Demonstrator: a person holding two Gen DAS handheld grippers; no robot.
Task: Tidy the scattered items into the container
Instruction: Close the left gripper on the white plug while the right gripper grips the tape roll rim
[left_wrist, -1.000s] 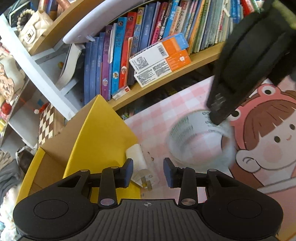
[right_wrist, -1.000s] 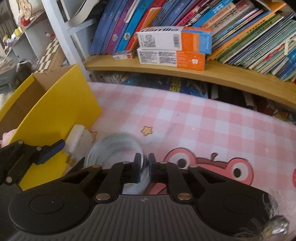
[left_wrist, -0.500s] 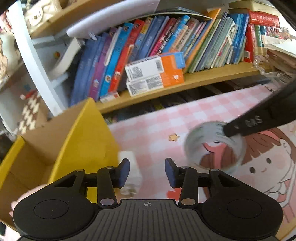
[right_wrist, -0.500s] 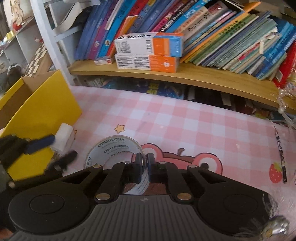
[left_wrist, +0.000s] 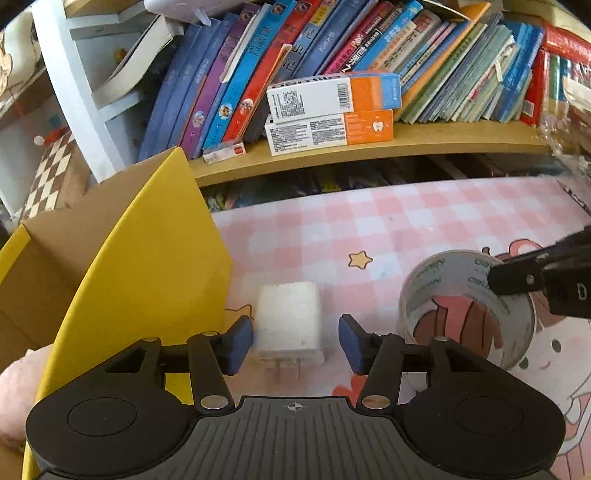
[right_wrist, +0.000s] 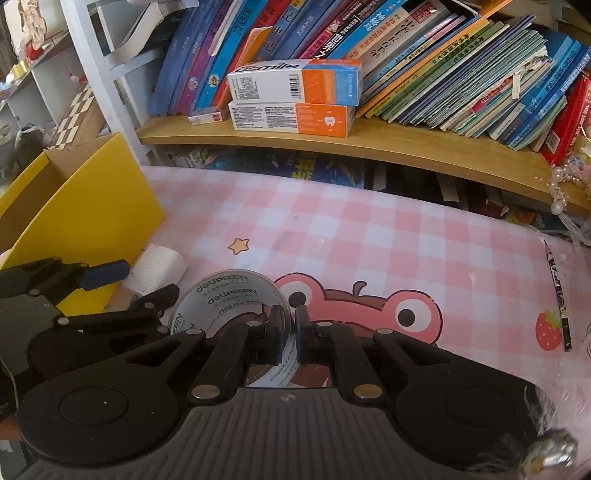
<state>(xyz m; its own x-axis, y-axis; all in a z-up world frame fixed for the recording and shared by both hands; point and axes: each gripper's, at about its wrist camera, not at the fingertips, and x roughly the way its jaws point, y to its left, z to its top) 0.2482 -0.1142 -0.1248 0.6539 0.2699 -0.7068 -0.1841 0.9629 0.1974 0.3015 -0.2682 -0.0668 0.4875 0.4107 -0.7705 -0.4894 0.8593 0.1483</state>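
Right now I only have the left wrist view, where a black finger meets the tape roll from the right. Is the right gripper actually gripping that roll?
Observer: Yes. In the right wrist view the right gripper is shut on the wall of the tape roll, with one finger inside the ring and one outside.
Reviewer: Is anything else lying loose that my view misses?
Observer: A pencil lies near the far right edge of the pink checked mat, next to a strawberry print.
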